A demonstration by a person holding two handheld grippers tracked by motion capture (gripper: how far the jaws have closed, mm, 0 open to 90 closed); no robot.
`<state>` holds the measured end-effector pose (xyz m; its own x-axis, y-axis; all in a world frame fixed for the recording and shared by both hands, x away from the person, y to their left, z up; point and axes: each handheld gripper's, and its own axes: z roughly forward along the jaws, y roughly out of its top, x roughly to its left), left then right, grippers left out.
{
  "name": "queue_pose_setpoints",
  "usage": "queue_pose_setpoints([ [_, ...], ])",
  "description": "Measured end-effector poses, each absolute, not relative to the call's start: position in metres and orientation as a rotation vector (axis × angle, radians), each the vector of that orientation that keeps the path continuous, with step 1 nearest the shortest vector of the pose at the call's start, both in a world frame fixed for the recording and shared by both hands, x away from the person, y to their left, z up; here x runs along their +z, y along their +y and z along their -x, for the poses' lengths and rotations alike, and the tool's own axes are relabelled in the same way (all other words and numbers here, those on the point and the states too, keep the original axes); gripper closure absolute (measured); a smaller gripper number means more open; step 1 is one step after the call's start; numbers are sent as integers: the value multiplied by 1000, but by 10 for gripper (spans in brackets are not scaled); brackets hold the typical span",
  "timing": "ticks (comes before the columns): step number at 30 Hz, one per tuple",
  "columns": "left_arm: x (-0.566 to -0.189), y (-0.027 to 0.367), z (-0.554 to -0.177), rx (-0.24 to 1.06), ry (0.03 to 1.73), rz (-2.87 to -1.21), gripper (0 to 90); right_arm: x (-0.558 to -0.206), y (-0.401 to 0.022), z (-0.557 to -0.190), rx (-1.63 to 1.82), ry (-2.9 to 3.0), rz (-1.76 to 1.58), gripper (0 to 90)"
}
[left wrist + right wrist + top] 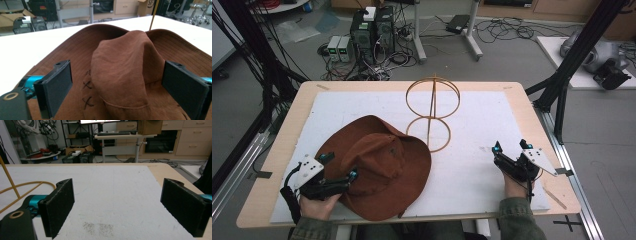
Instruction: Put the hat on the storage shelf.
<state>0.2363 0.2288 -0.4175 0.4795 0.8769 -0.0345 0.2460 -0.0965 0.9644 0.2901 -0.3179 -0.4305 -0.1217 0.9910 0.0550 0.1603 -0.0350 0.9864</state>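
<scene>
One brown wide-brimmed hat (379, 167) lies on the white mat (482, 130) that covers the wooden table (287, 130), toward the near left part of the mat, with its crown pushed in and creased and its brim spread flat. One wire hat stand (432, 112) rises just beyond it, made of two golden rings, a lower one resting on the mat and a larger upper one, joined by one upright rod; the far edge of the brim lies close to the lower ring. There are two hand-held grippers. The left gripper (340, 167) sits at the hat's near left edge, its jaws spread wide; in the left gripper view the two black pads stand on either side of the hat's crown (122, 72), low over the brim, and no contact with the fabric can be made out. The right gripper (510, 147) is held near the right edge of the mat, well apart from the hat and the stand, its jaws likewise wide apart with nothing between them but bare mat (112, 195). Two stitched crosses show on the hat's fabric beside the crown.
</scene>
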Motion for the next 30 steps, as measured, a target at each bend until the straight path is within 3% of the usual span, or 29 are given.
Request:
queue_pose_setpoints([
  [12, -421, 226, -243, 655, 1069, -1702, 105, -430, -318, -290, 1260, 1400, -1293, 111],
  [16, -424, 226, -246, 591, 1074, -1720, 160, -429, -318, -289, 1296, 1396, -1268, 110],
  [20, -423, 227, -248, 541, 1070, -1722, 374, -429, -318, -289, 1310, 1401, -1258, 110],
  [22, -423, 229, -247, 536, 1069, -1711, 418, -429, -318, -289, 1309, 1404, -1257, 111],
  [27, -423, 229, -245, 528, 1034, -1735, 755, -429, -319, -289, 1309, 1405, -1251, 110],
  [30, -422, 222, -243, 582, 1006, -1768, 865, -429, -318, -289, 1310, 1409, -1251, 111],
])
